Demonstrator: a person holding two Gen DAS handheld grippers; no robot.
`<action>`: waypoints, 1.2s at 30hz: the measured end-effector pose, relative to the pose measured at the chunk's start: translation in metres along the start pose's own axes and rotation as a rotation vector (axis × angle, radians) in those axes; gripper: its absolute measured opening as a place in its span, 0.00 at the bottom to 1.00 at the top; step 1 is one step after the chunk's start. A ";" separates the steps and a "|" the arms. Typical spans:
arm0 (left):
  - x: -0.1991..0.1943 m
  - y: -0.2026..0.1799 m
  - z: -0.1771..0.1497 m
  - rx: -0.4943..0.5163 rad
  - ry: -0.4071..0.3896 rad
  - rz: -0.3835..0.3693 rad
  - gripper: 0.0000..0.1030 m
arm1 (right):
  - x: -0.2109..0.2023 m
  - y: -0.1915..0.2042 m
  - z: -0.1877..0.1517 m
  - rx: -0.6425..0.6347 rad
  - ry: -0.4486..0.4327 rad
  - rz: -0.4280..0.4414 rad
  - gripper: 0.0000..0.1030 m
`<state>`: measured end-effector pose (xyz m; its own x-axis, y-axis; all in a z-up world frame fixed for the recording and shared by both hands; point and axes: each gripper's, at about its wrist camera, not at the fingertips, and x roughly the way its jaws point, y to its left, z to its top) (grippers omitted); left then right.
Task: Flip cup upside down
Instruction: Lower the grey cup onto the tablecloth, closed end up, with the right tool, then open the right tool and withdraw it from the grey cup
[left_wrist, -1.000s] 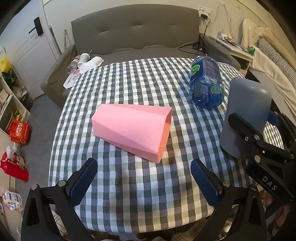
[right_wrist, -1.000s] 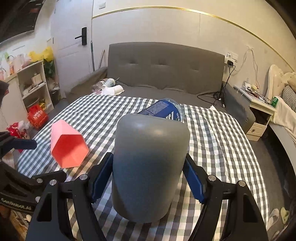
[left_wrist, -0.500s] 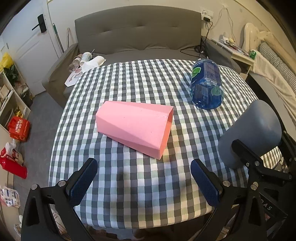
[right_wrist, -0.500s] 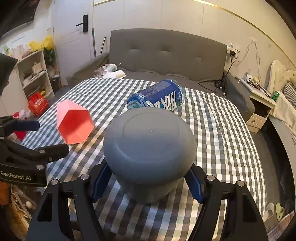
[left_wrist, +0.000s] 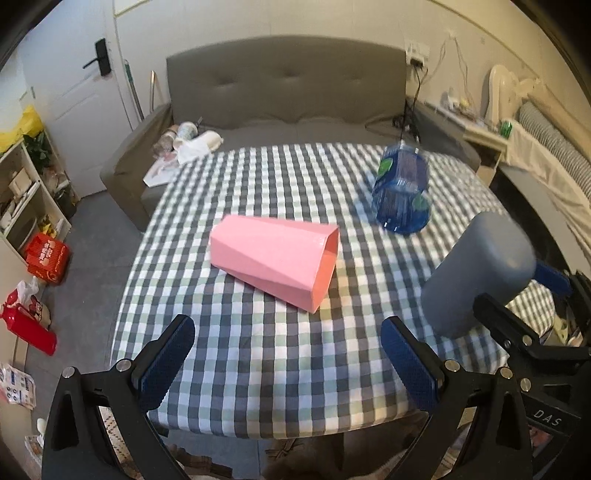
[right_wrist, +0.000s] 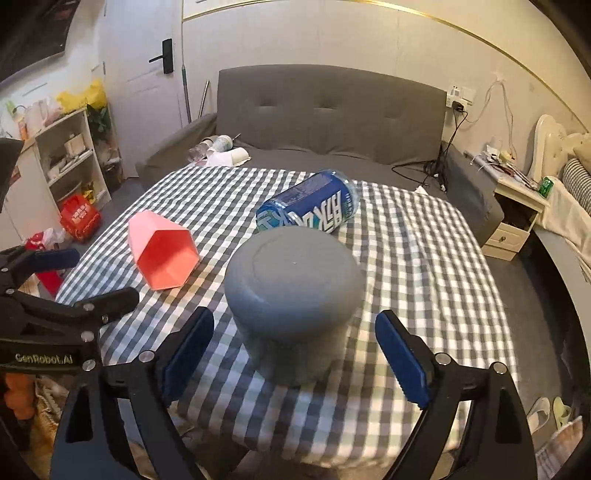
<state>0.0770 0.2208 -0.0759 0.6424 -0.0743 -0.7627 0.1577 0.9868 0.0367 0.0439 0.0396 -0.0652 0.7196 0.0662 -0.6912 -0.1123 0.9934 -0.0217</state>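
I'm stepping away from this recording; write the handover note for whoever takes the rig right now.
Right gripper: open, fingers either side of the grey plastic cup, not touching it.
Left gripper: open, empty, hanging at the near table edge.
Grey cup: base up, mouth down on the checked tablecloth; the flip looks done.
Faceted pink cup and blue bottle lie on their sides.
Left: back the right gripper away; perhaps the pink cup.

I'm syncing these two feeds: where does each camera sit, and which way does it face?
Left wrist: on the left gripper, looking across the checked tablecloth at the faceted pink plastic cup; own open fingers show.
Right wrist: on the right gripper, facing the upside-down grey plastic cup; own open fingers show.
Shared: both cups and the blue bottle.
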 end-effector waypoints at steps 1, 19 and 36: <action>-0.004 -0.001 -0.001 -0.002 -0.012 0.001 1.00 | -0.006 -0.001 0.000 -0.001 -0.004 -0.007 0.87; -0.077 -0.015 -0.023 -0.060 -0.216 -0.022 1.00 | -0.097 -0.044 -0.018 0.086 -0.111 -0.075 0.94; -0.063 -0.019 -0.027 -0.029 -0.179 -0.007 1.00 | -0.081 -0.038 -0.021 0.068 -0.076 -0.092 0.95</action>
<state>0.0133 0.2105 -0.0460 0.7650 -0.1028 -0.6358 0.1423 0.9898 0.0112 -0.0248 -0.0060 -0.0234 0.7751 -0.0210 -0.6315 0.0014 0.9995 -0.0315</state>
